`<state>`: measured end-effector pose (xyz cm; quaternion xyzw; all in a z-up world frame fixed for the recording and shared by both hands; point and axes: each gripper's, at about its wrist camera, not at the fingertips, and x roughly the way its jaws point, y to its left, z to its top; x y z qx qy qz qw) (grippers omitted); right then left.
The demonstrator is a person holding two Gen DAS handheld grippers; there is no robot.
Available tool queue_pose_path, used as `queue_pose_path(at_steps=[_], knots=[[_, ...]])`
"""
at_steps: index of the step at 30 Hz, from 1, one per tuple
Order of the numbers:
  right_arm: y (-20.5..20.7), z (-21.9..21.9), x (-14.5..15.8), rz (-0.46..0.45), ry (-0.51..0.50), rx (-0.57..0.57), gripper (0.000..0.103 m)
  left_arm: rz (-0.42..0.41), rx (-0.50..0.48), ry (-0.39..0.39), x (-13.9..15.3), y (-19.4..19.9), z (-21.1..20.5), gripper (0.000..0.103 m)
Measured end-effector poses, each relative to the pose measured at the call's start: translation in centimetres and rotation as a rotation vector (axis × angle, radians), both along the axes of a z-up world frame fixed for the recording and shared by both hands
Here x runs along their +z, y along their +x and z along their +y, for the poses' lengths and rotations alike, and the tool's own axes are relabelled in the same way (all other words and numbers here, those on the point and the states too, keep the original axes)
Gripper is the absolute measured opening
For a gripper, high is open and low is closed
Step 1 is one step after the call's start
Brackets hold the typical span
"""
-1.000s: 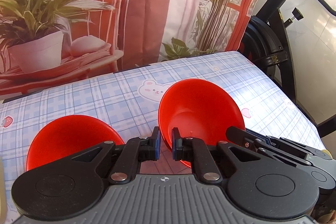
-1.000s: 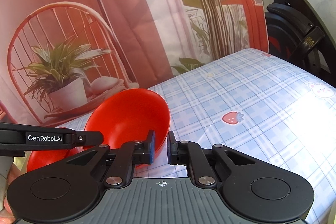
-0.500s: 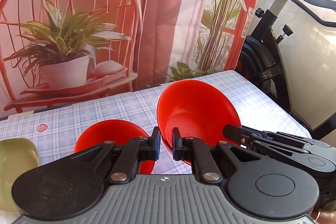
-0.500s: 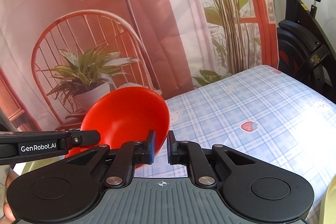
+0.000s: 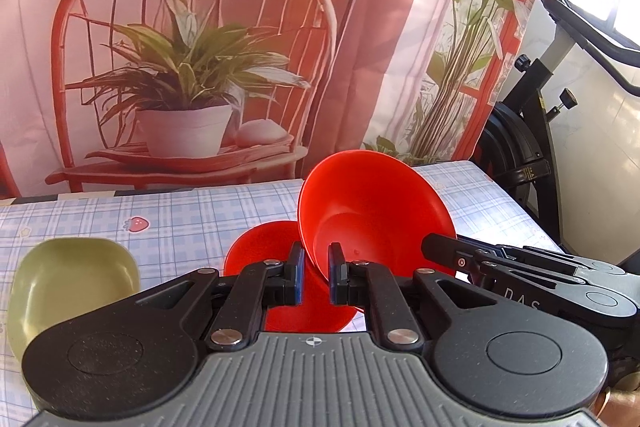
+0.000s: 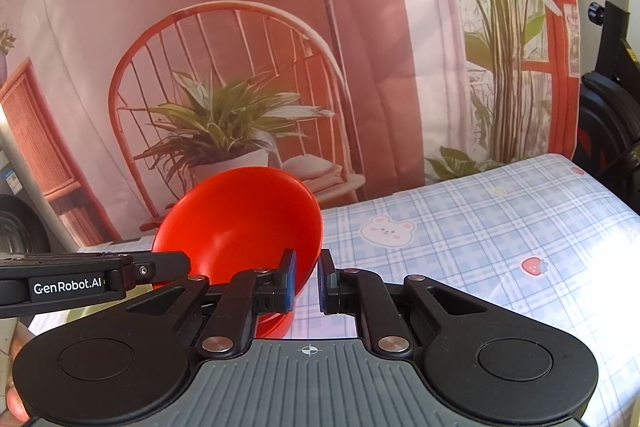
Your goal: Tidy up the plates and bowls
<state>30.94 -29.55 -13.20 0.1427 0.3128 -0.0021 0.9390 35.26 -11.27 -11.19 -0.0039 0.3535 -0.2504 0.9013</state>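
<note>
Both grippers' red bowl (image 5: 372, 211) now higher (green dish (image 5: 68, 291) newly visible).

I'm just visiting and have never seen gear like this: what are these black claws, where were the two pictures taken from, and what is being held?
There is no robot here: a person holds a two-finger clamp in each hand, each with a camera looking along its fingers. One picture is from the left gripper, the other from the right gripper. Both are shut on the rim of one raised red bowl, at opposite sides, so each camera sees the other clamp. On the checked tablecloth lie a second red bowl below it and a green dish to the left. Behind hangs a printed backdrop, with an exercise bike beside the table.
</note>
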Motion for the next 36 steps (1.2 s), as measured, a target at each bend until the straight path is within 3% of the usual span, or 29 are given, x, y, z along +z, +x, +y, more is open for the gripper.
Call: queue_pose_path(at_steps=[14, 25, 32, 36], knots=[[3.7, 3.3, -3.1, 0.109, -0.045, 0.086, 0.010, 0.075, 0.070, 0.015, -3.3, 1.6, 3.0, 0.013], [4.2, 3.7, -4.0, 0.147, -0.071, 0.078, 0.014, 0.104, 0.050, 0.030, -4.6, 1.8, 2.5, 0.014], [4.0, 3.8, -4.1, 0.154, -0.080, 0.080, 0.019, 0.126, 0.076, 0.037, -4.9, 2.2, 3.1, 0.031], [3.6, 3.8, -3.6, 0.140, -0.077, 0.066, 0.019, 0.112, 0.107, 0.022, -4.3, 2.2, 4.6, 0.031]])
